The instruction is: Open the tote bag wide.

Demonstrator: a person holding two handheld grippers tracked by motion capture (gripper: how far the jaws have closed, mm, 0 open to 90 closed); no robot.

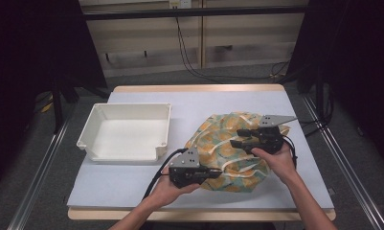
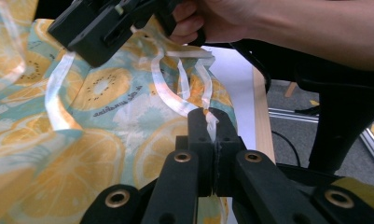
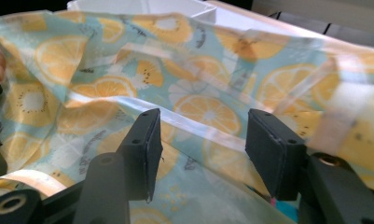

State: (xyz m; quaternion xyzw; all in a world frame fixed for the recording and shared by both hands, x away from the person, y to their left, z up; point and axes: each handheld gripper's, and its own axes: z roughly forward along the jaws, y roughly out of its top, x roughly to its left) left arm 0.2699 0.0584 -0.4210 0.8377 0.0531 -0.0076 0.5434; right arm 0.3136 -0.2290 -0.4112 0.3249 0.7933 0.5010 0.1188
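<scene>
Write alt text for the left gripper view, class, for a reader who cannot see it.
The left gripper has its two black fingers shut on a white strap of a crumpled teal cloth printed with yellow citrus slices. Above it, a hand holds the right gripper over the same cloth, with the pale table edge beyond.

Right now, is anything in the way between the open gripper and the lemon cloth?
Nothing visible is. The right gripper hangs just above the lemon cloth with its jaws apart and only bare cloth in front of them. The left gripper is shut on the cloth's white ribbon at the near edge.
</scene>
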